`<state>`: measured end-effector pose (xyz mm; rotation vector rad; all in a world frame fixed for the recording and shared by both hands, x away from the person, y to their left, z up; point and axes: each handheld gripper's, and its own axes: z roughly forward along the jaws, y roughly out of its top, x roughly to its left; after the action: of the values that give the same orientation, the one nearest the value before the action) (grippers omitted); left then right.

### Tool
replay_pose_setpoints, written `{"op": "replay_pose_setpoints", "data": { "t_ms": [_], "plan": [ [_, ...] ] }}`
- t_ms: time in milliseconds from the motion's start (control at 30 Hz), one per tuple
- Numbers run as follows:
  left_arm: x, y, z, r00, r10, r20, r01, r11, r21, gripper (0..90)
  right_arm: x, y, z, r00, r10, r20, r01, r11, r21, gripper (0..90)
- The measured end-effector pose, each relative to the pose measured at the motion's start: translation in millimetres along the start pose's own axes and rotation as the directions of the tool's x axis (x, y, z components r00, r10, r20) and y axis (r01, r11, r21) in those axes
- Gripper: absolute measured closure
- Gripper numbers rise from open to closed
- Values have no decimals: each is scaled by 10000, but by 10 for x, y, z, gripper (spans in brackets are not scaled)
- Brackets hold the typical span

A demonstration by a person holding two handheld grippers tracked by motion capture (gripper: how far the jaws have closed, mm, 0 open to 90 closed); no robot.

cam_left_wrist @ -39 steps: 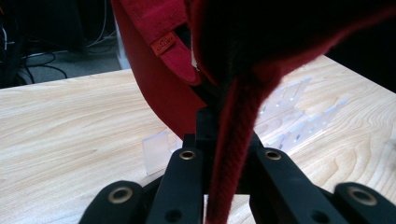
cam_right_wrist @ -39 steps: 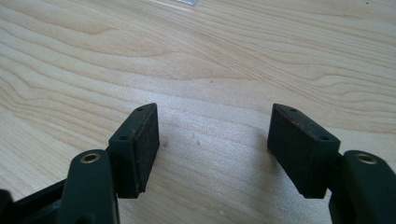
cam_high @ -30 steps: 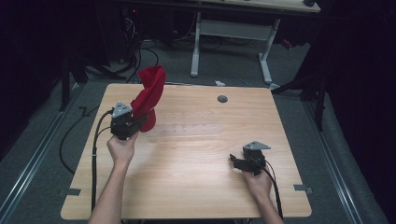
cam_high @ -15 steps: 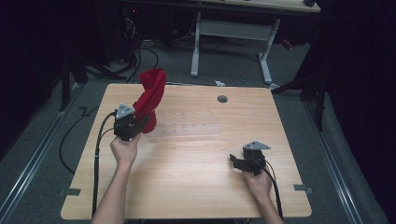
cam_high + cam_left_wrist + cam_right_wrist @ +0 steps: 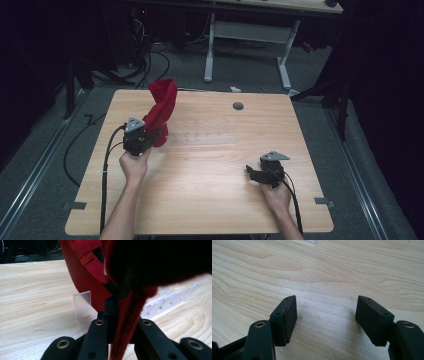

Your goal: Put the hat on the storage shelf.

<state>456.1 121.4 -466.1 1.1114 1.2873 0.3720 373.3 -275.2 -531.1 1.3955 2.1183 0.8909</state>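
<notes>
Red cap (image 5: 161, 109) and left gripper (image 5: 150, 136) have shifted slightly toward the person since a second ago; right gripper (image 5: 253, 173) unchanged. Cap is held up over the bench's (image 5: 210, 200) left-rear area, near the far edge, with open wood to its right. Small red tag (image 5: 86, 257) inside the cap, text unreadable. Left jaws pinch the cap's fabric. Right jaws wide open, empty, low over bare bench. Clear ribbed stand (image 5: 83, 305) just beside the cap.

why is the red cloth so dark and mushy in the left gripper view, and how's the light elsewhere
Left gripper view: the red cloth hangs right against the lens, so its near folds are shadowed and out of focus. High view: the table is lit while the room around it stays dark. Right gripper view: the right hand-held gripper is sharp, with soft shadows on the wood.
</notes>
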Motion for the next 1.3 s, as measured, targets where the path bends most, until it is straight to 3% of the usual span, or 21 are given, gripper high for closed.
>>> {"op": "replay_pose_setpoints", "data": {
  "t_ms": [433, 600, 733, 867, 1100, 1300],
  "plan": [
    [26, -81, -58, 9998, -206, -74, 209, 9989, 423, 774, 1, 0, 0, 10000, -4, 1, 4, 10000, 3, 340],
    [16, -93, -72, 9997, -54, -236, 67, 9983, 573, 639, 2, 0, 0, 10000, -6, -5, 6, 10000, 3, 339],
    [-7, -68, -100, 9996, -216, -157, 225, 9982, 564, 539, 2, 0, 1, 10000, -1, -7, 1, 10000, 3, 339],
    [-30, -70, -133, 9997, -124, -187, 133, 9988, 476, 474, 1, 0, 1, 10000, -10, -8, 10, 10000, 1, 338],
    [34, -155, -297, 9982, -84, -587, 109, 9990, 438, 395, 1, 0, 1, 10000, -15, -14, 15, 10000, 3, 337],
    [117, -358, -505, 9949, 61, -1010, 5, 9979, 653, 361, 1, 0, 1, 10000, -15, -14, 15, 10000, 4, 337]
  ]
}}
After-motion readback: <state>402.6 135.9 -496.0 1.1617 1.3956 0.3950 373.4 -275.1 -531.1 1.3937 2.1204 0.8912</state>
